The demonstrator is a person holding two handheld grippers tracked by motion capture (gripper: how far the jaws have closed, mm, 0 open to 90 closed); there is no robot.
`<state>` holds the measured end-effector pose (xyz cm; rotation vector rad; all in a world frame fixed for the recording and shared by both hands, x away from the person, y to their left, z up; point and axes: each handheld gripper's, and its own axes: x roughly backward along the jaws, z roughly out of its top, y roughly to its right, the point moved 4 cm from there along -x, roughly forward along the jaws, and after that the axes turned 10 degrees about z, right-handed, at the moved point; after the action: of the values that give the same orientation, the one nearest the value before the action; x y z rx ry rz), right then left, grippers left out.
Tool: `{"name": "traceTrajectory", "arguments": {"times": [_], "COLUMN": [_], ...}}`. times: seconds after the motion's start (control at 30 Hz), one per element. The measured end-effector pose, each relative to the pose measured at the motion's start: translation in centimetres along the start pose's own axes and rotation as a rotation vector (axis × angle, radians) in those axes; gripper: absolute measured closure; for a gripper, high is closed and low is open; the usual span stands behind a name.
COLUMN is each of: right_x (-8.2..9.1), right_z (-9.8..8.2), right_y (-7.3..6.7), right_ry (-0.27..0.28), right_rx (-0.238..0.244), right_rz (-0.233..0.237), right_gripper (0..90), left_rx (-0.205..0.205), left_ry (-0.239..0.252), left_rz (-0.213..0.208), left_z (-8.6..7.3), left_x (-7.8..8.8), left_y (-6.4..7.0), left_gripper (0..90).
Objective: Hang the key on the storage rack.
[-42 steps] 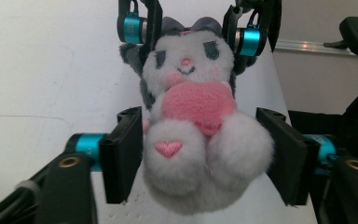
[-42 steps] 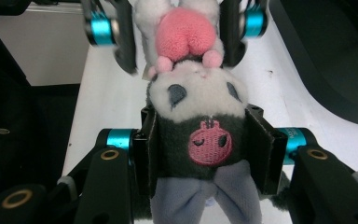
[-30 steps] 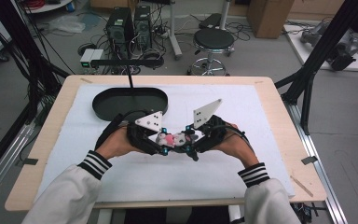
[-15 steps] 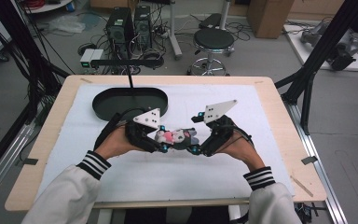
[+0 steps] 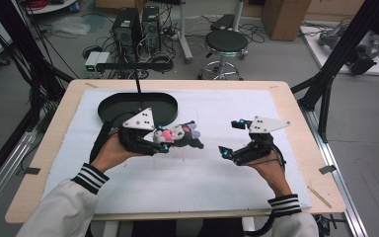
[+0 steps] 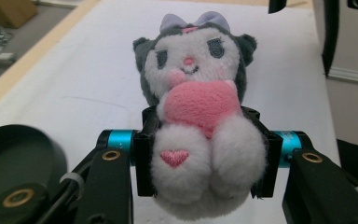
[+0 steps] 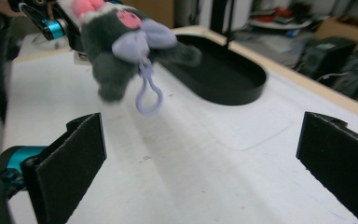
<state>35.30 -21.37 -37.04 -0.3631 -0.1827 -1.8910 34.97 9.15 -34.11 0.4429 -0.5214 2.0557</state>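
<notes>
High view: left tongs [image 5: 164, 143] clamp the plush toy [image 5: 180, 135] above the surface [image 5: 217, 182] beside the black tray [image 5: 109, 103], right tongs [image 5: 232, 138] wide open and empty; left gripper view: soft, light body gripped at its middle; right gripper view: head and key loop [image 7: 148, 97] point towards these tongs, long axis roughly level.

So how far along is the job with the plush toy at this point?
Done: the left gripper alone holds the plush toy, clamped at its lower body above the white cloth. The right gripper stands off to the side, jaws wide with nothing between them. In hand: carrying the toy. Left, probably: setting it in the black tray, which looks empty.
</notes>
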Motion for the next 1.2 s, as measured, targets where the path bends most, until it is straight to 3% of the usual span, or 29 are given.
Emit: {"name": "traceTrajectory", "arguments": {"times": [0.2,0.27,0.43,0.77,1.0,1.2], "right_x": [2.7,3.0,4.2,5.2,6.1,6.5], "right_z": [-2.0,-2.4,-4.6,-6.3,-7.5,-8.1], "right_y": [0.4,0.5,0.9,1.0,1.1,1.0], "right_ry": [0.098,0.112,0.169,0.231,0.295,0.319], "right_rx": [-0.029,-0.031,-0.052,-0.049,-0.033,-0.021], "right_rz": [-0.098,-0.112,-0.211,-0.273,-0.318,-0.358], "right_gripper": [0.4,0.4,0.4,0.4,0.4,0.4], "left_rx": [0.068,0.087,0.124,0.211,0.251,0.29], "left_ry": [0.044,0.058,0.07,0.097,0.096,0.102], "left_rz": [0.11,0.148,0.222,0.328,0.408,0.464], "left_z": [-0.4,-0.5,-1.3,-2.7,-3.6,-4.2], "left_x": [1.8,2.4,4.0,6.6,8.1,9.1], "left_y": [-1.9,-2.3,-3.9,-6.4,-8.0,-9.5], "left_gripper": [54.9,55.0,55.0,54.9,54.9,54.9]}}
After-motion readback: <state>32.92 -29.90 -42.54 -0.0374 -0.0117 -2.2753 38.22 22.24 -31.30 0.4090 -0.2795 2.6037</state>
